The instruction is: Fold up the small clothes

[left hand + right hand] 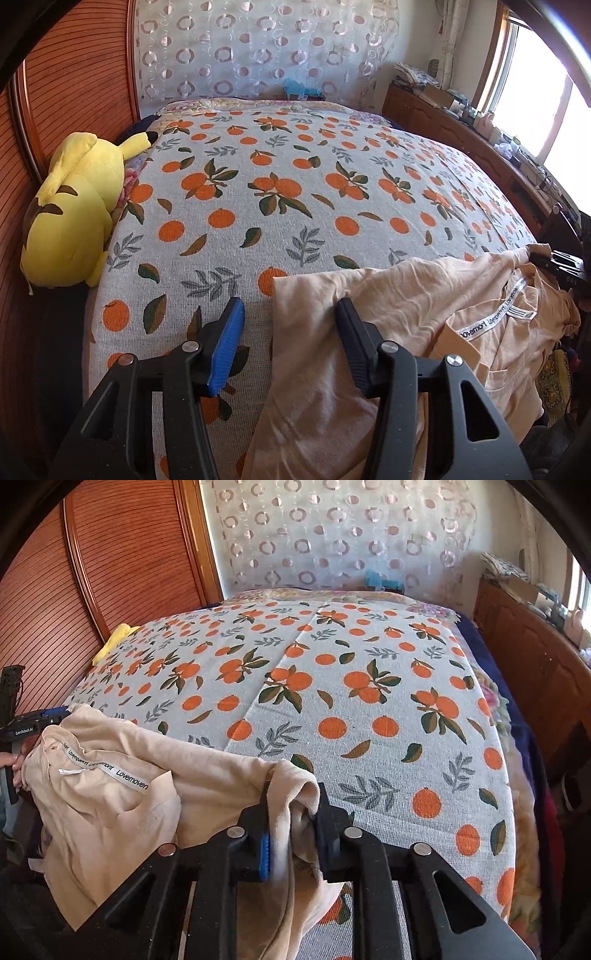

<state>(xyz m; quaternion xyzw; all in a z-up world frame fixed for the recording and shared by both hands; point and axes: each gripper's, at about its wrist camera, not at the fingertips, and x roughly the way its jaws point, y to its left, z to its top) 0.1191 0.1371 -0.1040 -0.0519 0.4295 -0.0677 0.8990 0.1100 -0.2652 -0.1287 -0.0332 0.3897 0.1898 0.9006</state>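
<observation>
A peach garment point(424, 314) with a white printed neck tape point(491, 314) lies rumpled on the near edge of the orange-print bedspread point(295, 184). My left gripper point(291, 325) is open and straddles the garment's left edge. Its blue pad is over bare bedspread and its other finger is over the cloth. My right gripper point(295, 812) is shut on a bunched fold of the garment point(122, 812). In the left wrist view the right gripper point(554, 262) shows at the garment's far right corner. In the right wrist view the left gripper point(37, 720) shows at the far left.
A yellow plush toy point(70, 214) lies on the bed's left side against a ribbed wooden panel point(74, 74). A wooden cabinet point(461, 125) with clutter runs along the right under a bright window. A person's hand point(11, 768) shows at the left edge.
</observation>
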